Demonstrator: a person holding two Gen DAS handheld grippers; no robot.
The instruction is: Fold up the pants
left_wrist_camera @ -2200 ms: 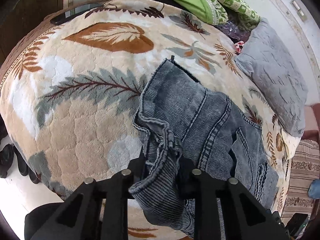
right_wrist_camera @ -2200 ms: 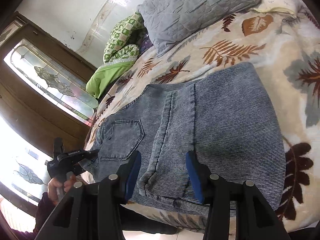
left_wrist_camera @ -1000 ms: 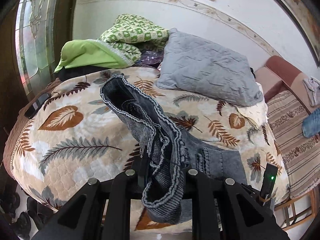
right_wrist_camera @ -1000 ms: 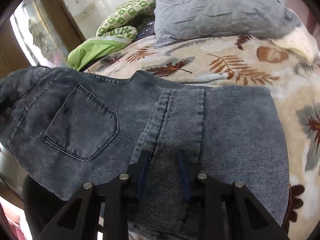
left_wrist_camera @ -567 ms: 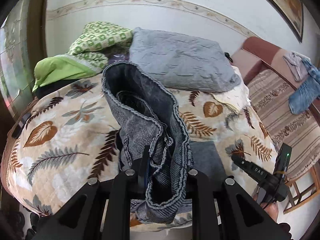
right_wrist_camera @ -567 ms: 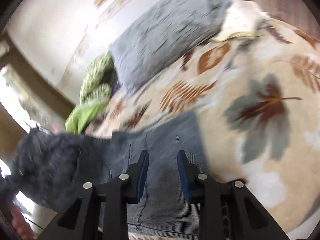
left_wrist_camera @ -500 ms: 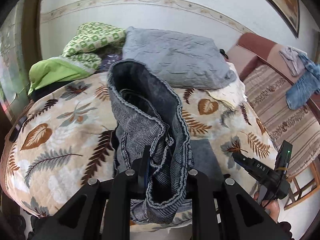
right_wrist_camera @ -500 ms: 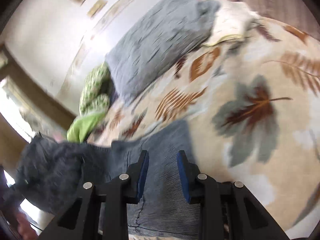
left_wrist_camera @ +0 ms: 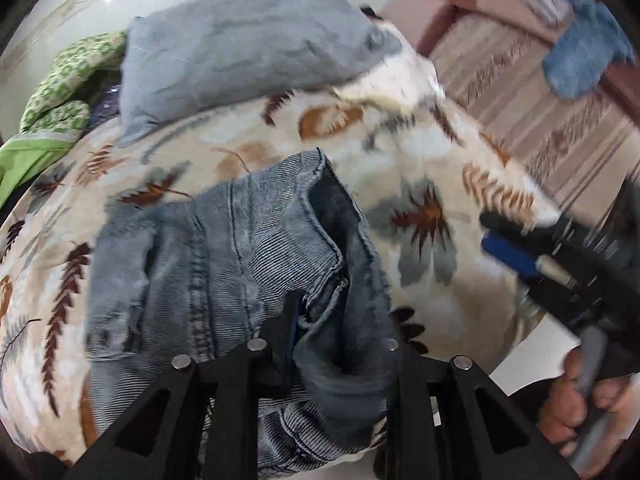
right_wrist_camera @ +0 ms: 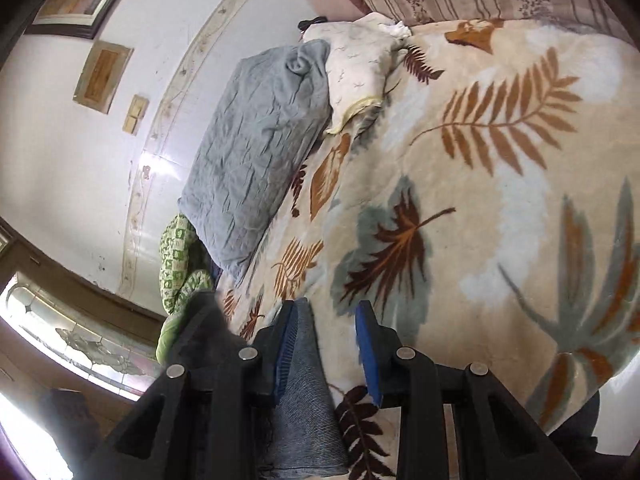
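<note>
Fingers (left_wrist_camera: 290, 312) in pants (left_wrist_camera: 224, 264), pillow (left_wrist_camera: 240, 52) beyond

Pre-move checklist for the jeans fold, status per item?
1. left gripper has denim of the jeans between its fingers: ok.
2. right gripper free of cloth: ok, jaws apart, denim only against one pad.
3. Jeans lie on the leaf blanket, top layer folded over: ok.
4. Fold flat: not ok, bunched near the left gripper.
5. Edges aligned: cannot tell, blurred.
6. grey pillow apart from the jeans: ok.
</note>
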